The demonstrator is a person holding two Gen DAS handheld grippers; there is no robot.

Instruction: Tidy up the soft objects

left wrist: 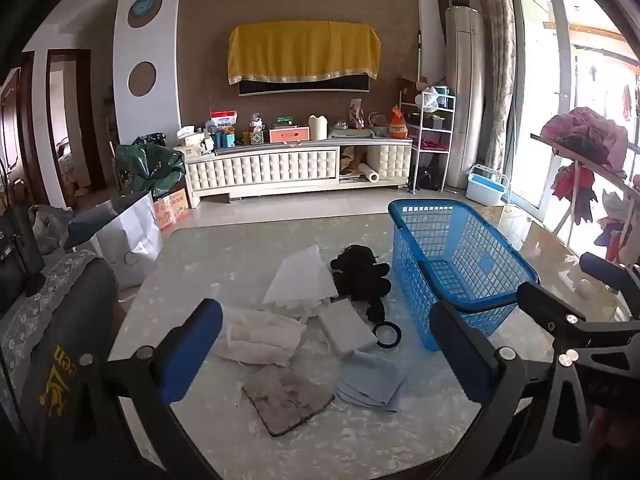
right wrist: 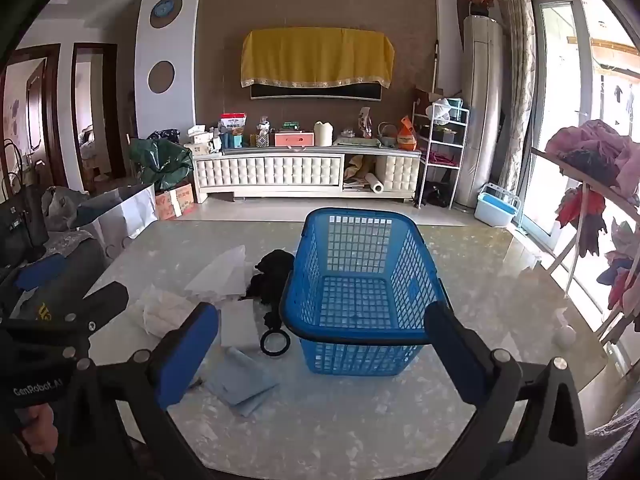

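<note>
An empty blue mesh basket stands on the marble table. Left of it lie soft things: a black plush toy, white paper sheets, a white crumpled cloth, a white foam block, a grey-brown pad, a folded light-blue cloth and a black ring. My left gripper is open and empty above the near cloths. My right gripper is open and empty in front of the basket.
A white paper bag and a dark chair back stand at the table's left. A clothes rack stands at the right by the window. A TV cabinet lines the far wall.
</note>
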